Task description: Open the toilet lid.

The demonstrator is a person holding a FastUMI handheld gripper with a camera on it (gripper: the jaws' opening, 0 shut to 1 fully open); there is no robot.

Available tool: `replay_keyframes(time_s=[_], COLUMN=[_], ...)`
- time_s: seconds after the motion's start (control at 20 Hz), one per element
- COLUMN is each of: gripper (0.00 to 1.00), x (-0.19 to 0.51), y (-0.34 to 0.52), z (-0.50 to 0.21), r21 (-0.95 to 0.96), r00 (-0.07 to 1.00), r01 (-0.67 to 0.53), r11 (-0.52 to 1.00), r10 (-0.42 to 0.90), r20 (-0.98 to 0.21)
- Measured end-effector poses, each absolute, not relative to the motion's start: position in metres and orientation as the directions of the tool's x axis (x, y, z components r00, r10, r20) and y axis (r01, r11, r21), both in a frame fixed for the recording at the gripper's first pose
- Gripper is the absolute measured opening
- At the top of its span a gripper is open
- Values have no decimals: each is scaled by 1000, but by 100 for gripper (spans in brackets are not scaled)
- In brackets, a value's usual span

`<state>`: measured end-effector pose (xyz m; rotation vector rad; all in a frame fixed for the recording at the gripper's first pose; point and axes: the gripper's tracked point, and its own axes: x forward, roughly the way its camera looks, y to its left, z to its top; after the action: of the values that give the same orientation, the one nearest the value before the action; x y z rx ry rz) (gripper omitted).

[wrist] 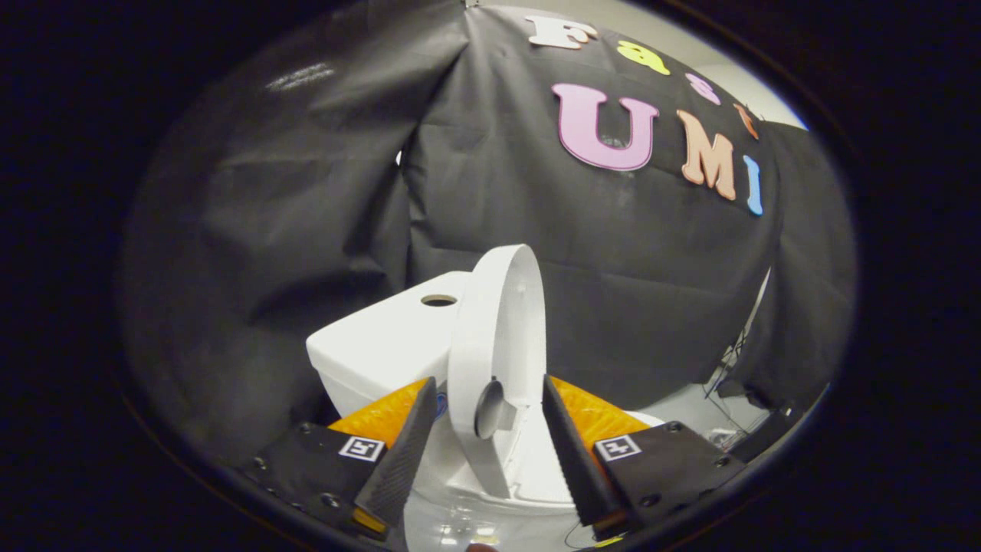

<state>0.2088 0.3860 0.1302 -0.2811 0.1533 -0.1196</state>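
The white toilet lid (498,330) stands raised, nearly upright, and I see it almost edge-on with its inner face turned to the right. It leans back toward the white tank (375,349), which has a round hole (438,300) in its top. Below the lid lies the white seat and bowl rim (536,471). My gripper (488,383) is open, one finger on each side of the lid's lower part. The lid sits in the gap between the fingertips and just beyond them, and I see neither fingertip pressing on it.
Black cloth walls close in behind and to the left of the toilet. At the right, on the pale floor (690,406), lie some dark cables (728,368) and a dark object (766,433).
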Motion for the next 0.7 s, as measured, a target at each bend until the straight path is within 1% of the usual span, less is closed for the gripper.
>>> replay_keyframes(time_s=[0.1, 0.4, 0.6, 0.7], gripper=[98, 98, 98, 98], x=[205, 185, 165, 159], y=[387, 377, 351, 339], z=[134, 179, 201, 205], r21=[-260, -231, -249, -227], r00=[989, 1000, 999, 998], r01=[62, 7, 36, 38], r11=[964, 973, 968, 973], r10=[-95, -10, -28, -28], r20=[-117, -11, 34, 50])
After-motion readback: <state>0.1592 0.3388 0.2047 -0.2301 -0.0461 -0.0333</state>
